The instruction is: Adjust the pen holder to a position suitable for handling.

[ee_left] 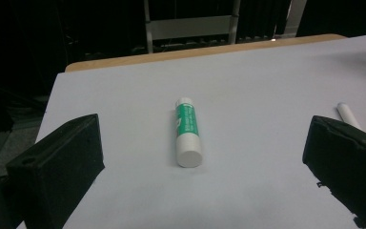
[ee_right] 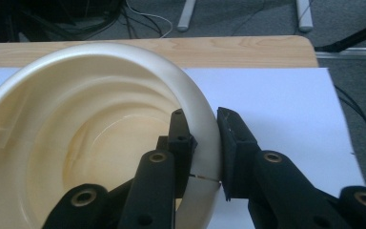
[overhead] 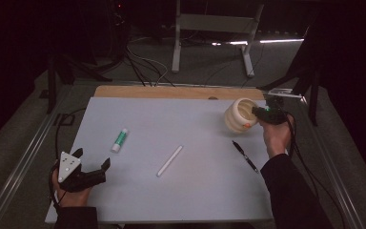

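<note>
Right gripper view has my right gripper (ee_right: 205, 143) clamped on the wall of the cream cup (ee_right: 90, 143), one jaw inside the rim, one outside. High view puts that cup (overhead: 238, 116) near the far right corner of the bench (overhead: 195, 191), mouth tipped toward me. Left gripper (overhead: 93, 160) waits open at the near left corner, glue stick (ee_left: 188, 131) straight ahead, long axis pointing away. Pen (overhead: 244, 156) lies nearest my right hand, so that side should fetch it.
</note>
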`<state>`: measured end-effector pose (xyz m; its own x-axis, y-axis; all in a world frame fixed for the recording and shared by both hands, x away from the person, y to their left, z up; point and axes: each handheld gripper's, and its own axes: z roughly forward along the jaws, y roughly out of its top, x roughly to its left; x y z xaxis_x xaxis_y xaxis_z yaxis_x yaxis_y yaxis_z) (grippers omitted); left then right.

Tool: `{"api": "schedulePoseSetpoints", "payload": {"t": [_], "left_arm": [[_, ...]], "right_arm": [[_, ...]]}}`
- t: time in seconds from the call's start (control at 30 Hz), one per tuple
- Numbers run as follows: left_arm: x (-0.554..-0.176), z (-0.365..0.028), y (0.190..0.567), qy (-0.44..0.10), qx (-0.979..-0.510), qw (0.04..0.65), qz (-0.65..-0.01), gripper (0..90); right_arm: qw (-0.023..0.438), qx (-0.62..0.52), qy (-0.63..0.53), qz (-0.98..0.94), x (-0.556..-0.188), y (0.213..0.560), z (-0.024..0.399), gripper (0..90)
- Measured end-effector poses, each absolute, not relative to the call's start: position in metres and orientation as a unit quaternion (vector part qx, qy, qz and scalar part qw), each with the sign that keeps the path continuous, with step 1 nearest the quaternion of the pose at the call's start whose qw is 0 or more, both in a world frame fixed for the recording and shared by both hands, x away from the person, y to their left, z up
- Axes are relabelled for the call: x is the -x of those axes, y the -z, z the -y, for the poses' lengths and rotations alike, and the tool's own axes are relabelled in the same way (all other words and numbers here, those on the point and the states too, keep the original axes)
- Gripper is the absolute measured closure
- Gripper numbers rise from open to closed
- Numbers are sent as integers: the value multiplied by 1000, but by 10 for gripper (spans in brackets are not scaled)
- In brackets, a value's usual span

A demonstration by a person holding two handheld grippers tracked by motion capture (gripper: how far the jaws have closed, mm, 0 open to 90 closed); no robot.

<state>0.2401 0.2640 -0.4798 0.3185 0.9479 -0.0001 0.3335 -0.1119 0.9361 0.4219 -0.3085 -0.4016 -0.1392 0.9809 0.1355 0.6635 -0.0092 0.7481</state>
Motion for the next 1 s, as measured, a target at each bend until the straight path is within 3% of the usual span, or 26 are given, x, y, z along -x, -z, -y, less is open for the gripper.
{"api": "schedulePoseSetpoints", "payload": {"t": [1.0], "left_arm": [[-240, -265, 480, -331, -666, 464, -481, 3]], "right_arm": [[190, -572, -366, -709, -423, 414, 231, 778]]}}
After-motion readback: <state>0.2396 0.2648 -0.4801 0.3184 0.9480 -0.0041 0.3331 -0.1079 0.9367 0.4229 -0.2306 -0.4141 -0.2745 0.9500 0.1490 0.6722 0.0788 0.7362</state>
